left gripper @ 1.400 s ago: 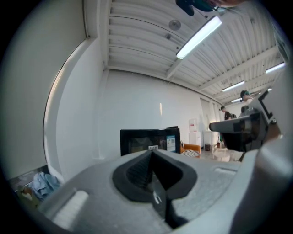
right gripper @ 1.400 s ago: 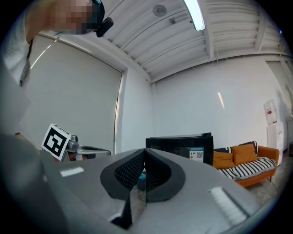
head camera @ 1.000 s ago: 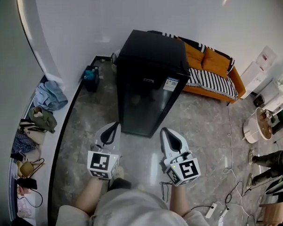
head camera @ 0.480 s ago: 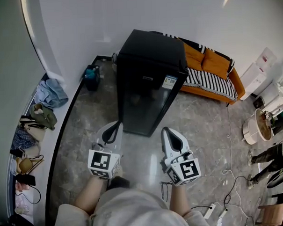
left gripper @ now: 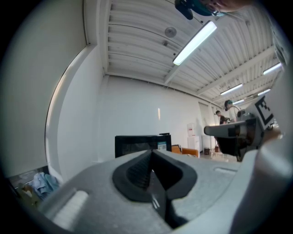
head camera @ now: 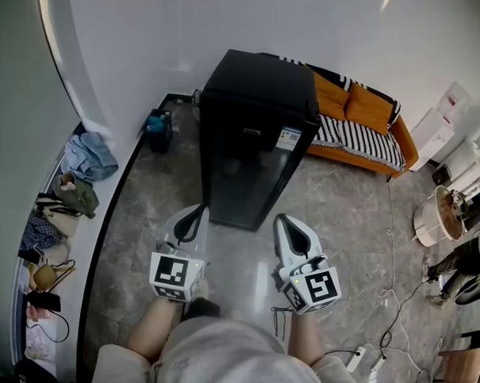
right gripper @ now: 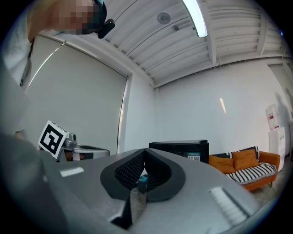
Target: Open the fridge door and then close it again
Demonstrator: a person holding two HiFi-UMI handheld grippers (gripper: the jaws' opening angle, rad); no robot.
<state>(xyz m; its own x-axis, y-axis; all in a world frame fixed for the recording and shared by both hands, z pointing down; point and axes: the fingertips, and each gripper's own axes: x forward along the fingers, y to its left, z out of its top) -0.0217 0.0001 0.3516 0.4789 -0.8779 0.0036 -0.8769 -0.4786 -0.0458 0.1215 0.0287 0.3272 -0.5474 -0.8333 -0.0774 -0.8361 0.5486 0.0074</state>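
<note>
A small black fridge stands on the grey stone floor by the white wall, with its dark glass door shut and facing me. Both grippers are held level in front of it, short of the door and not touching it. The left gripper is shut with nothing in it, and so is the right gripper. In the left gripper view the fridge shows beyond the closed left gripper. In the right gripper view the fridge stands beyond the closed right gripper.
An orange sofa with a striped blanket stands behind the fridge on the right. A dark bin sits to the fridge's left. Clothes and bags line the left wall. Cables and a power strip lie at the lower right, near white appliances.
Both grippers have edged slightly toward the fridge. Their jaws stay shut and the fridge door has not moved.
</note>
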